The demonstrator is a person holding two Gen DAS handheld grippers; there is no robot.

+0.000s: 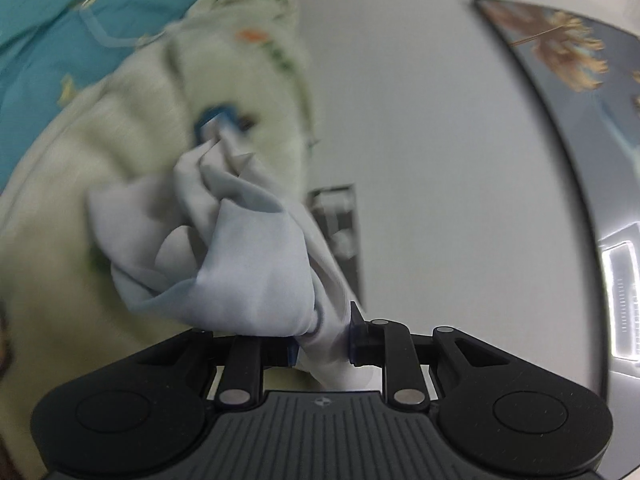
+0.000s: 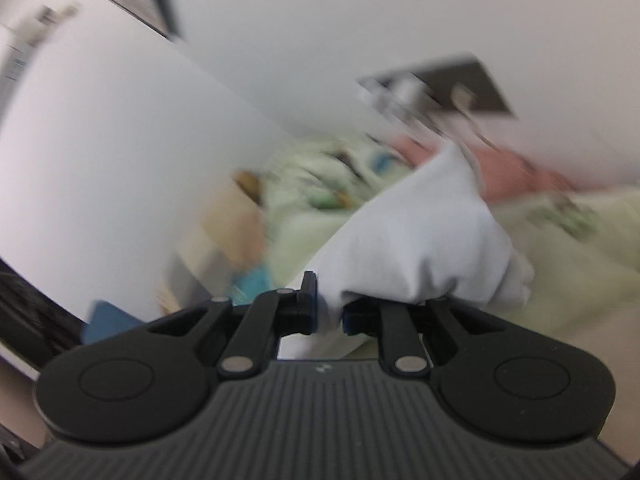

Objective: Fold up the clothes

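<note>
Pale garment strung between both grippers, above a cream bedspread.

Cream bedspread (image 1: pixel 80 184) spreads ahead-left of the left gripper (image 1: pixel 323 344). White garment (image 1: pixel 248 264) bunches just ahead of it, pinched between its jaws; the right gripper (image 2: pixel 330 312) likewise clamps the cloth. Views blurred.

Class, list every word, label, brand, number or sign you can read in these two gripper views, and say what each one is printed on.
No readable words or numbers in either view.
Left gripper, shut on the pale garment: only a small round mark on its body, no letters.
Right gripper, shut on the same garment: a similar mark, blurred.
Framed picture: an image, no text.
Bedsheet: small printed motifs, too blurred to read.
</note>
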